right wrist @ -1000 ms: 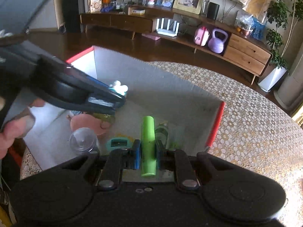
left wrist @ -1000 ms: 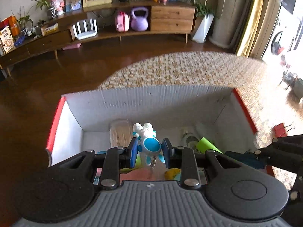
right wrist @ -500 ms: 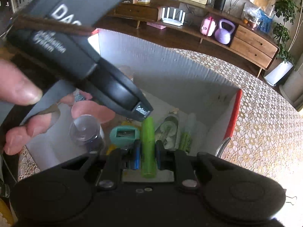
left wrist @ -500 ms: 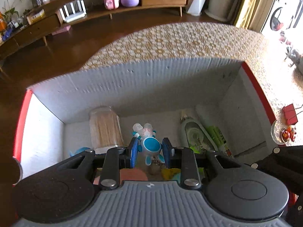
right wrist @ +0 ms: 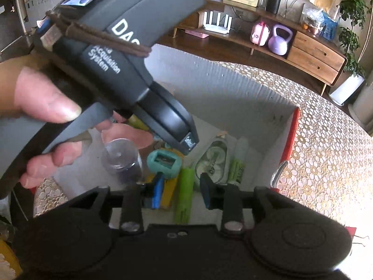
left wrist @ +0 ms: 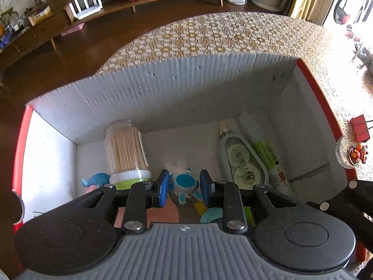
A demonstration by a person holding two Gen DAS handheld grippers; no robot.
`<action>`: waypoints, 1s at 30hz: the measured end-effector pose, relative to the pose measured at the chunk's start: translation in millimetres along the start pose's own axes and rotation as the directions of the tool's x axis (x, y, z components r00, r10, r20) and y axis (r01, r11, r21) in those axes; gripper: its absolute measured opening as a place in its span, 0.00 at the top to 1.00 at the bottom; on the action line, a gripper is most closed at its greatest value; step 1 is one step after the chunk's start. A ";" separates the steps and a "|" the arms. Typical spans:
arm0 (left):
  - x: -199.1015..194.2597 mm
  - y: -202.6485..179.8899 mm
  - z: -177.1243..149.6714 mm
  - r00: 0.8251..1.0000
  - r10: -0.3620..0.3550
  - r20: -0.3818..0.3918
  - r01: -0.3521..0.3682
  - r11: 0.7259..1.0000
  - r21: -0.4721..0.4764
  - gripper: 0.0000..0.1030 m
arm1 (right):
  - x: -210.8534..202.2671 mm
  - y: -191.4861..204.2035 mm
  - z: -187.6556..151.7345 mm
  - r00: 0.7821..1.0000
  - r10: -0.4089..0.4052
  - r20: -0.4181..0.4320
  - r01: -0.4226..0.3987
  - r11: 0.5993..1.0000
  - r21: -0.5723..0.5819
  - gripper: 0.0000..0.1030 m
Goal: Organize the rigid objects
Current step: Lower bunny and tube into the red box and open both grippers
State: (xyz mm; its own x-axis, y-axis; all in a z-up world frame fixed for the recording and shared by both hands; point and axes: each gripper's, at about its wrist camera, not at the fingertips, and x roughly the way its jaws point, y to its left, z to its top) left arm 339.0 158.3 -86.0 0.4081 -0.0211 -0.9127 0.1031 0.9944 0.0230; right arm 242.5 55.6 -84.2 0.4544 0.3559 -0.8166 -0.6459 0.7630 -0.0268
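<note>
Now, box [left wrist: 186,88]: stands on the bench [left wrist: 209,35] to gather small rigid things; the correction tape [left wrist: 242,161] and toothpick jar [left wrist: 126,149] are inside.
Left tongs [left wrist: 184,186]: clamped on the blue-and-white toy [left wrist: 185,183], low inside the box, probably to set it down.
Right tongs [right wrist: 181,191]: pads apart, just been opening; the green tube [right wrist: 185,186] lies untouched between them in the box, apparently released.

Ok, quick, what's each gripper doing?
Left gripper: shut on the blue toy.
Right gripper: open, just been opening, green tube loose between its jaws.
</note>
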 end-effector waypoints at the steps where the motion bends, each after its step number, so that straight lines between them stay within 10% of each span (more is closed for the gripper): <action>1: -3.7 -0.8 -0.4 1.000 -0.002 0.005 0.002 1.000 -0.005 0.73 | -2.7 -0.3 -0.2 1.000 0.001 0.004 -0.001 1.000 0.001 0.65; 30: -120.0 -35.6 -44.9 0.975 0.068 0.211 -0.064 0.998 -0.025 0.73 | -112.2 -18.6 -23.7 0.984 0.052 0.168 -0.057 0.998 0.027 0.39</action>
State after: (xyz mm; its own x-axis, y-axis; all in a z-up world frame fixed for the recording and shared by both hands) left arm 245.7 130.0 4.4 0.5965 0.0251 -0.8022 0.0537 0.9960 0.0711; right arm 189.0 -11.3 -5.8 0.5171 0.4806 -0.7083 -0.6542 0.7555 0.0350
